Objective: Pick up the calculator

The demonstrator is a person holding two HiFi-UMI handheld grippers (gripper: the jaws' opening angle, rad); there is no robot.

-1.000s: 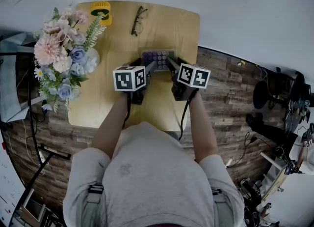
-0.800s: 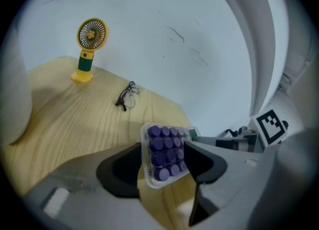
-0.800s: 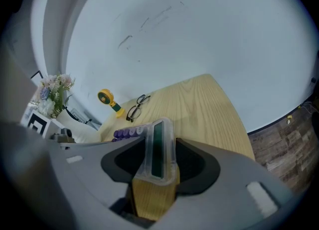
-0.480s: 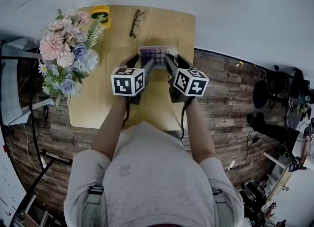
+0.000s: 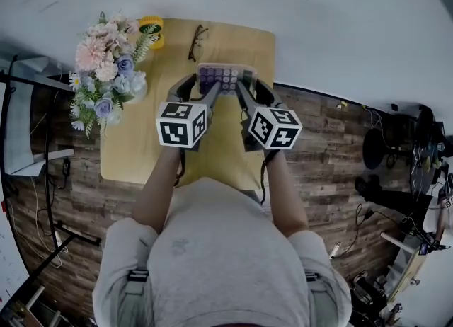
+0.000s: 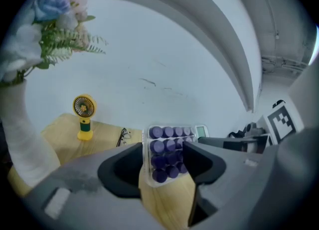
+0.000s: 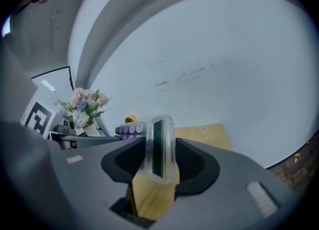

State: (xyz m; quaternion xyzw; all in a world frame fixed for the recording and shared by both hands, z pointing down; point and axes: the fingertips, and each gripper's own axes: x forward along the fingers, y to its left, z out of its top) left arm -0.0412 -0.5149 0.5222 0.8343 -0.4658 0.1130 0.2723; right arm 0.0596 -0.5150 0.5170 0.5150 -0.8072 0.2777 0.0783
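The calculator (image 5: 225,76), clear-cased with purple keys, hangs in the air above the wooden table (image 5: 141,148), carried between both grippers. My left gripper (image 5: 198,86) has the calculator's (image 6: 167,154) left end between its jaws; they are closing and press on it. In the left gripper view, one jaw of my left gripper (image 6: 162,167) covers part of the keys. My right gripper (image 5: 253,86) is shut on the other end. In the right gripper view the calculator (image 7: 158,147) stands edge-on, display showing, pinched in my right gripper (image 7: 159,167).
A vase of pink and blue flowers (image 5: 106,71) stands at the table's left edge. A small yellow fan (image 5: 151,28) and a pair of glasses (image 5: 197,41) lie at the far end. A white wall rises behind the table; wood flooring surrounds it.
Both grippers have risen together with the calculator held between them. It has moved up and away from the tabletop, which now looks farther below.
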